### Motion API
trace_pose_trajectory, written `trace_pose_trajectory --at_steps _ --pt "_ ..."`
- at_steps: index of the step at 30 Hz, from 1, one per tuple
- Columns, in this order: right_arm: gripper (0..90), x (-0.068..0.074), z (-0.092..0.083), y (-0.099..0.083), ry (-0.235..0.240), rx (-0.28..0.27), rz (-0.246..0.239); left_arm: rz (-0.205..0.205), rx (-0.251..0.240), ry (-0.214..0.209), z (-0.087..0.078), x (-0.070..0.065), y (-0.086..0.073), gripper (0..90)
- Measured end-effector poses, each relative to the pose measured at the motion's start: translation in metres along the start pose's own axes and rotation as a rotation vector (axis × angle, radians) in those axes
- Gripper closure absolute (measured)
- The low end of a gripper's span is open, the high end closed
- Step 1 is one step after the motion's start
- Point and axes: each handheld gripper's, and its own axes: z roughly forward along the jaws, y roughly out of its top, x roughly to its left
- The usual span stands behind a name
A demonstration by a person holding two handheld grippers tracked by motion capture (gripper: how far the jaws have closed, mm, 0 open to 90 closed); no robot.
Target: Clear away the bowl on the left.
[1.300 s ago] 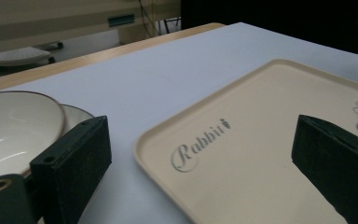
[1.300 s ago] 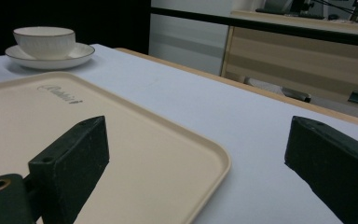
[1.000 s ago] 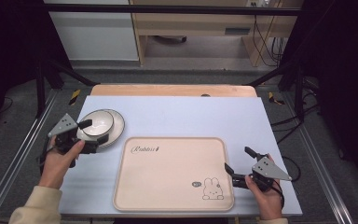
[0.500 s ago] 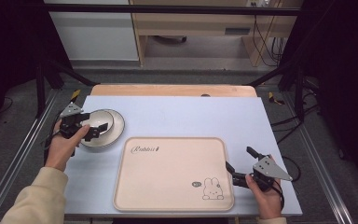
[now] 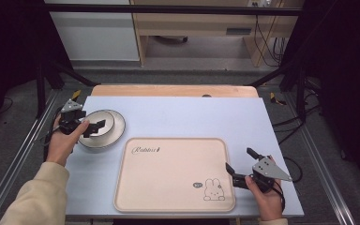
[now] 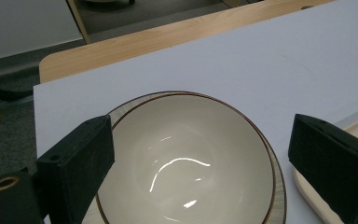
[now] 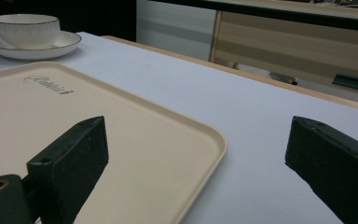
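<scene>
While upright, bowl [image 6: 186,158] between spread jaws.

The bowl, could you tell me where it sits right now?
In the high view the bowl sits on a saucer at the table's left, beside the tray, with the open left gripper over it.

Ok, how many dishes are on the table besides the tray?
2: a bowl sitting in a saucer, both at the table's left side, under the open left gripper. Nothing else seems hidden.
</scene>
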Motion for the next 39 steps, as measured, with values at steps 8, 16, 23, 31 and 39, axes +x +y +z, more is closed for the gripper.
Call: trace_pose_trajectory --at_steps 8,16,23,31,39 --pt "6.1 0.002 -0.001 0.001 -0.006 0.008 -0.001 -0.015 0.014 0.034 0.004 0.003 -0.001 7.4" --pt "6.6 0.002 0.001 0.0 0.003 0.014 0.001 -0.052 -0.015 0.097 0.007 0.005 0.0 10.5" --pt "6.6 0.002 0.002 0.0 0.001 0.019 0.004 -0.09 0.004 0.147 0.01 0.009 0.0 16.4" --pt "6.4 0.002 0.003 -0.001 0.005 0.026 0.005 -0.14 0.067 0.194 0.012 0.013 -0.01 30.9" --pt "6.6 0.003 0.004 -0.001 0.009 0.034 0.007 -0.21 0.095 0.211 0.013 0.021 -0.021 42.1"
